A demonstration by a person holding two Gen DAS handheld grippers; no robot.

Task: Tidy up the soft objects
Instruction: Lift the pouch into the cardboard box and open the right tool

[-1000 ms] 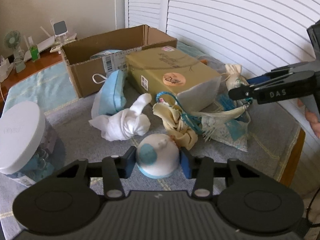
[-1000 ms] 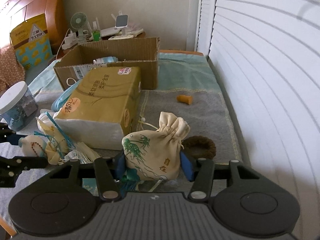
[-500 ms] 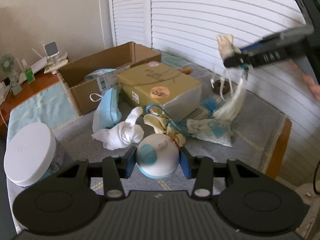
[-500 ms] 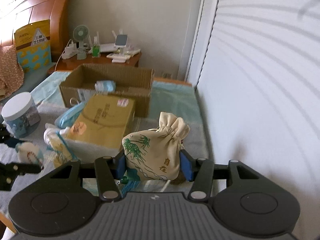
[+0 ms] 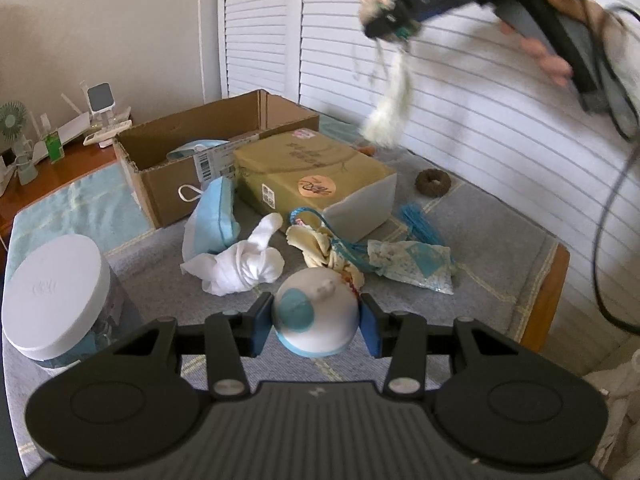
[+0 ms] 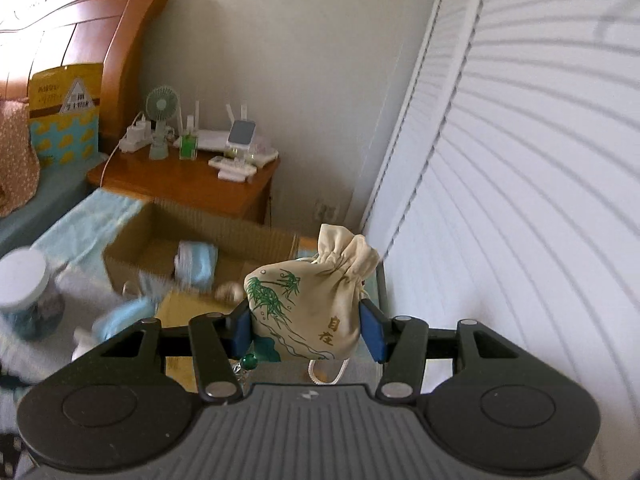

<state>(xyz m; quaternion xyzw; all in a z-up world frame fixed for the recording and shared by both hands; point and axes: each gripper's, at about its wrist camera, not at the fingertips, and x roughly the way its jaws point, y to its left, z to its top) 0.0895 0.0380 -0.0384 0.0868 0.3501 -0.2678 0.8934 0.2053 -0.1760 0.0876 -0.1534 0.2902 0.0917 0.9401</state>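
My left gripper [image 5: 316, 324] is shut on a small white and blue soft ball [image 5: 316, 322], held just above the grey mat [image 5: 492, 248]. My right gripper [image 6: 306, 332] is shut on a cream drawstring pouch [image 6: 308, 308] printed with green bamboo. In the left wrist view that gripper [image 5: 390, 20] is high at the upper right, with the pouch's white tassel [image 5: 390, 114] dangling. On the mat lie a white knotted cloth [image 5: 240, 264], a blue pad [image 5: 214, 216], a cream braided piece [image 5: 320, 248] with a blue cord and a patterned sachet [image 5: 412, 266]. An open cardboard box [image 5: 192, 152] stands at the back.
A yellow tissue pack [image 5: 316, 176] lies beside the box. A white-lidded jar [image 5: 52, 296] stands at the left. A brown ring [image 5: 432, 182] and a blue tassel [image 5: 420, 222] lie towards the louvred doors [image 5: 460, 120]. A wooden bedside table [image 6: 188, 180] holds a fan and small devices.
My right gripper has risen high off the mat with the pouch, its tassel lifting clear of the sachet pile. The left gripper with the ball has barely shifted.
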